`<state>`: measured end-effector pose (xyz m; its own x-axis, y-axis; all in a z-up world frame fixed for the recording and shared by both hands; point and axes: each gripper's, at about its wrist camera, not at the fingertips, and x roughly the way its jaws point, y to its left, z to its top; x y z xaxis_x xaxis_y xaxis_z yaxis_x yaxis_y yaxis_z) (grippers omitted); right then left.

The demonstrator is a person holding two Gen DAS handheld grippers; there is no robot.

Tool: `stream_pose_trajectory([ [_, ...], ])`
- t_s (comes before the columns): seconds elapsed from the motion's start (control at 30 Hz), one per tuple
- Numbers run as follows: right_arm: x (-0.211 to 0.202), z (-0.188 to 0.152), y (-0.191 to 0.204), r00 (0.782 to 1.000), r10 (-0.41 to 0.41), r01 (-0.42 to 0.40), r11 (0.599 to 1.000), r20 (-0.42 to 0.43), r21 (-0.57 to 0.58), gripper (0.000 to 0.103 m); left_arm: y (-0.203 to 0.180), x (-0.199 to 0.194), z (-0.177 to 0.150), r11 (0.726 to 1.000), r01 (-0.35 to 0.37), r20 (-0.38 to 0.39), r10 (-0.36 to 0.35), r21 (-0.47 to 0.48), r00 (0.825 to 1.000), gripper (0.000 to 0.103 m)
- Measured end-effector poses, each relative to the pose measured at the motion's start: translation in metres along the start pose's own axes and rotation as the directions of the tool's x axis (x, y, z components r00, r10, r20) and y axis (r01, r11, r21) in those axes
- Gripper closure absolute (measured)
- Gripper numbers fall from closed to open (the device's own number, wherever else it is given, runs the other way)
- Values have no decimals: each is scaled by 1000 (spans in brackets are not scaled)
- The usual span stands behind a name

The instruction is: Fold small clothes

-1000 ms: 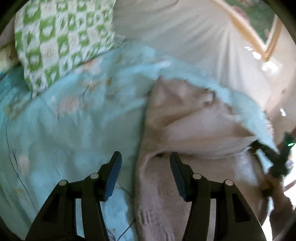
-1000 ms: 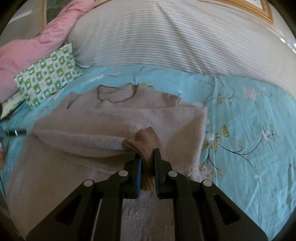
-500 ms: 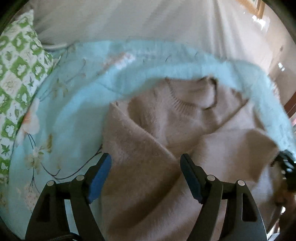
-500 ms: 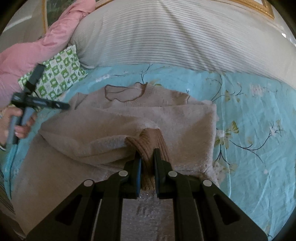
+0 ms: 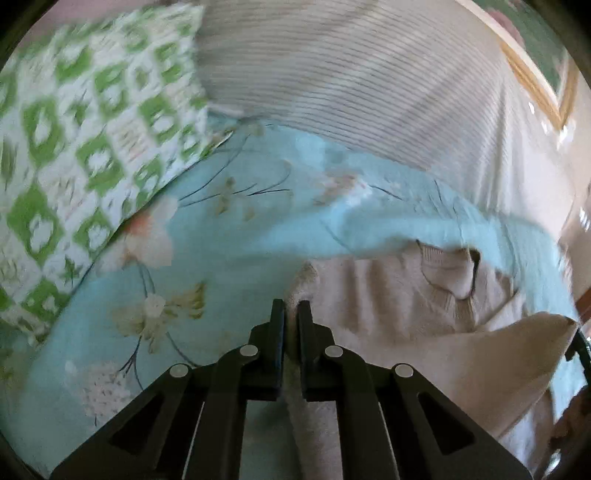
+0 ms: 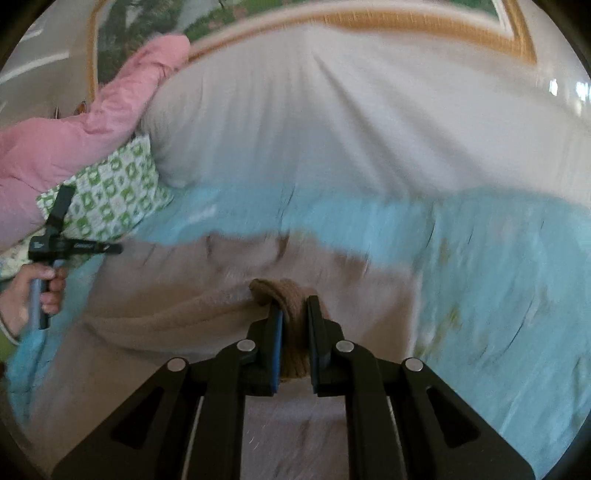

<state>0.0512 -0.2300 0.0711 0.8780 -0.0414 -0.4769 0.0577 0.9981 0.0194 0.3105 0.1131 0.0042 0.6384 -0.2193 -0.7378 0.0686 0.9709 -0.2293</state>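
Observation:
A beige knit sweater [image 5: 399,295] lies on a light blue floral bedsheet [image 5: 229,236], its collar at the right of the left wrist view. My left gripper [image 5: 291,314] is shut on the sweater's left edge near the shoulder. In the right wrist view the sweater [image 6: 155,295] spreads across the sheet, blurred. My right gripper [image 6: 295,314] is shut on the brown ribbed sleeve cuff [image 6: 284,295], held above the sweater's body. The left gripper [image 6: 62,247] shows at the far left of that view, in a hand.
A green-and-white patterned pillow [image 5: 81,140] lies at the left. A large striped white pillow [image 5: 369,88] stands behind the sheet. A pink quilt [image 6: 81,129] is piled at the back left. A gold-framed picture [image 6: 369,18] hangs behind.
My left gripper, open above the sweater before, has closed on its left edge. My right gripper has moved forward, still holding the cuff.

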Motion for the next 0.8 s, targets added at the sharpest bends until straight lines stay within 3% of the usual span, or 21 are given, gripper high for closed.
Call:
stream_pose_trajectory([
  [0.1, 14, 3, -7, 998, -36, 35, 999, -42, -9, 90, -1, 9, -9, 999, -27, -19, 28, 33, 999, 99],
  [0.2, 27, -14, -10, 988, -67, 61, 997, -136, -47, 90, 1, 16, -14, 999, -41, -20, 41, 18, 999, 99],
  [0.3, 40, -38, -13, 963, -75, 62, 996, -259, -59, 90, 9, 25, -14, 999, -37, -37, 36, -16, 999, 99],
  [0.4, 45, -50, -22, 937, -68, 62, 998, -344, -28, 70, 11, 27, -16, 999, -42, -45, 42, -11, 998, 96],
  [0.43, 41, -51, -26, 935, -50, 54, 999, -350, 2, 58, 13, 24, -16, 999, -38, -50, 37, -20, 998, 93],
  [0.47, 34, -52, -29, 939, -23, 36, 999, -343, 34, 53, 15, 18, -17, 999, -31, -47, 30, -28, 998, 90],
  [0.53, 22, -51, -37, 945, 7, 23, 996, -328, 87, 51, 18, 4, -22, 999, -28, -42, 27, -42, 999, 81],
  [0.63, 7, -45, -57, 954, 104, -38, 973, -280, 229, 51, 14, -29, -41, 999, 0, -33, -1, -43, 999, 77],
  [0.73, 6, -42, -76, 945, 222, -109, 906, -241, 408, 51, 1, -59, -72, 999, 47, -34, -48, -16, 998, 65],
  [0.77, 9, -41, -78, 932, 284, -156, 875, -225, 458, 50, -5, -67, -83, 999, 44, -35, -44, -1, 998, 62],
  [0.8, 12, -43, -80, 909, 371, -222, 818, -192, 530, 50, -11, -73, -93, 999, 37, -33, -37, 13, 999, 58],
])
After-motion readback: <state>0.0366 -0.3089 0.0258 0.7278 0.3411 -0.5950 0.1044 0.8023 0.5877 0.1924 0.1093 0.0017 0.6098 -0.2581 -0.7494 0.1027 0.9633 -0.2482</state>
